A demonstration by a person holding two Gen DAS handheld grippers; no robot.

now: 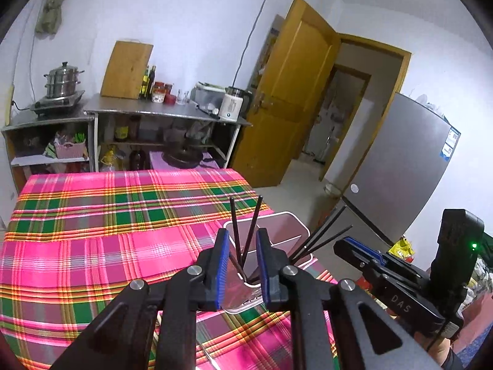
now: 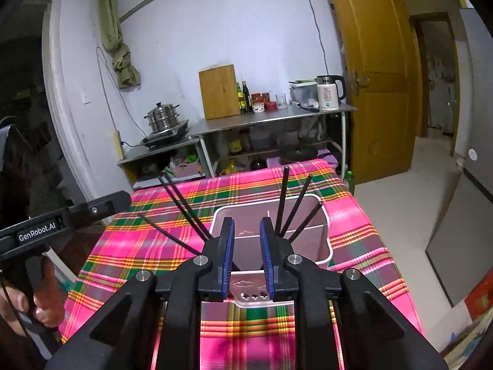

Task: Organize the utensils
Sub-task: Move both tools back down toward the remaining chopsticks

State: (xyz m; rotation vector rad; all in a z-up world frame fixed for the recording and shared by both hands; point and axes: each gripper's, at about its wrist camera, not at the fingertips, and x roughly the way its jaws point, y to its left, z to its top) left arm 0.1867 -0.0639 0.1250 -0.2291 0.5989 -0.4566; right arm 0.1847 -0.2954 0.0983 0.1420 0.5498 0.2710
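You are holding your left black two-finger gripper with blue ribbed pads (image 1: 242, 265) tilted downward, its jaws standing slightly apart and pressing on nothing. Your right black gripper with matching blue pads (image 2: 247, 256) is pointing down at a similar slant, its jaws also parted with the pads gripping nothing. In the right wrist view, your bare left hand (image 2: 27, 305) is wrapping around the left tool's black handle, fingers curled. In the left wrist view, the right tool is sitting just to the side, angled inward.
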